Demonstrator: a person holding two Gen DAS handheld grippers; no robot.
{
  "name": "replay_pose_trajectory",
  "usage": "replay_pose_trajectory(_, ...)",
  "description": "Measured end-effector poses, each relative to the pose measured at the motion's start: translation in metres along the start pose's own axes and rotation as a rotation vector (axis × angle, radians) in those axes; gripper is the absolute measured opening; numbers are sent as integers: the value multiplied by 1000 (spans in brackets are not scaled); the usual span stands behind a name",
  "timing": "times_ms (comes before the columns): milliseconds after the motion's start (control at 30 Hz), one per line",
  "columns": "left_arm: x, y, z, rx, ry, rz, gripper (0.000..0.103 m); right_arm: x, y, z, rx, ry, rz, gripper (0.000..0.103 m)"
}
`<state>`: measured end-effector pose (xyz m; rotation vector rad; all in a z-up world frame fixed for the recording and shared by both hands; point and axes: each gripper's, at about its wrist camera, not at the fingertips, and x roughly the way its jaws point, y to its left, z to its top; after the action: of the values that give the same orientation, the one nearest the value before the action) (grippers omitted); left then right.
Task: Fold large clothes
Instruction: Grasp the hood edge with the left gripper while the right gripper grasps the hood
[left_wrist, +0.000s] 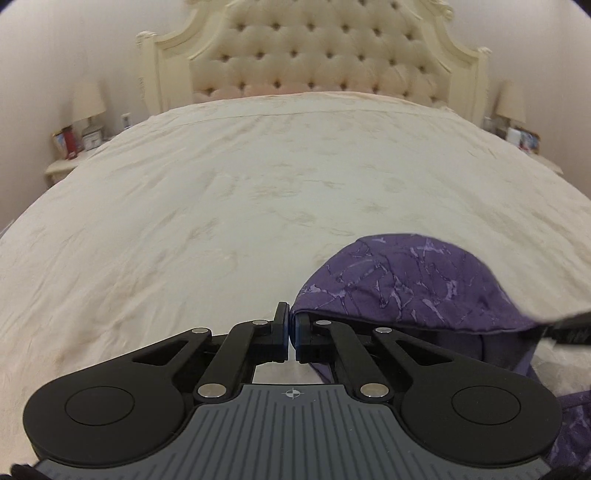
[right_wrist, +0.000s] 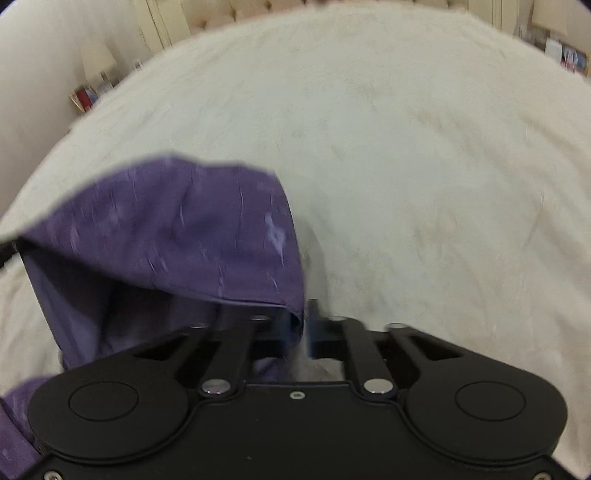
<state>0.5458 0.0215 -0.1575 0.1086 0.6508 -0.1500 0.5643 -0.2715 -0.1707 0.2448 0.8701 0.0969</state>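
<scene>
A purple patterned garment (left_wrist: 413, 280) hangs stretched sideways between the two tools, its top edge running left to right above the cream bed (left_wrist: 221, 192). The left tool (left_wrist: 291, 332) is clamped on one corner of the cloth, the right tool (right_wrist: 306, 325) on the other, though that view is blurred. Both tools point toward the padded headboard (left_wrist: 317, 51), held level above the bed.

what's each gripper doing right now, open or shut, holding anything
left gripper: shut on an edge of the purple garment
right gripper: shut on the purple garment's edge
</scene>
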Motion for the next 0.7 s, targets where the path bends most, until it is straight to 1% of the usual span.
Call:
replay_pose_trajectory(100, 1, 10, -4, -32, -14, 13, 4, -33, 19, 7, -83, -130, 38, 10)
replay_pose_trajectory(167, 5, 17, -9, -54, 0, 22, 6, -46, 27, 6, -124, -170, 59, 10)
replay_pose_trajectory(233, 17, 21, -16, -58, 46, 27, 9, -42, 28, 2, -146, -146, 34, 10)
replay_pose_trajectory(300, 30, 20, -23, -18, 101, 38, 20, -26, 21, -6, -139, -77, 9, 10)
replay_pose_trajectory(333, 40, 18, -27, 16, 145, 38, 24, -18, 17, -10, -134, -39, -8, 10)
replay_pose_trajectory(367, 49, 16, -30, 44, 180, 36, 31, -6, 12, -15, -132, 13, -24, 11)
replay_pose_trajectory(400, 57, 15, -34, 72, 222, 32, 35, 3, 9, -18, -130, 51, -30, 12)
replay_pose_trajectory(433, 67, 14, -36, 100, 268, 25, 35, 9, 5, -22, -124, 80, -26, 16)
replay_pose_trajectory(467, 68, 13, -38, 116, 273, 18, 37, 12, 1, -24, -115, 99, -10, 23)
replay_pose_trajectory(533, 64, 14, -33, 133, 266, 14, 39, 5, -3, -23, -100, 86, 14, 35)
replay_pose_trajectory(567, 59, 17, -30, 126, 259, -3, 39, -2, -5, -22, -95, 78, 43, 53)
replay_pose_trajectory(600, 53, 20, -27, 115, 255, -28, 43, -11, -7, -22, -95, 65, 78, 67)
replay_pose_trajectory(633, 45, 24, -25, 107, 255, -58, 45, -21, -9, -23, -104, 49, 111, 71)
replay_pose_trajectory(700, 28, 29, -25, 100, 246, -103, 48, -40, -9, -25, -137, 24, 146, 71)
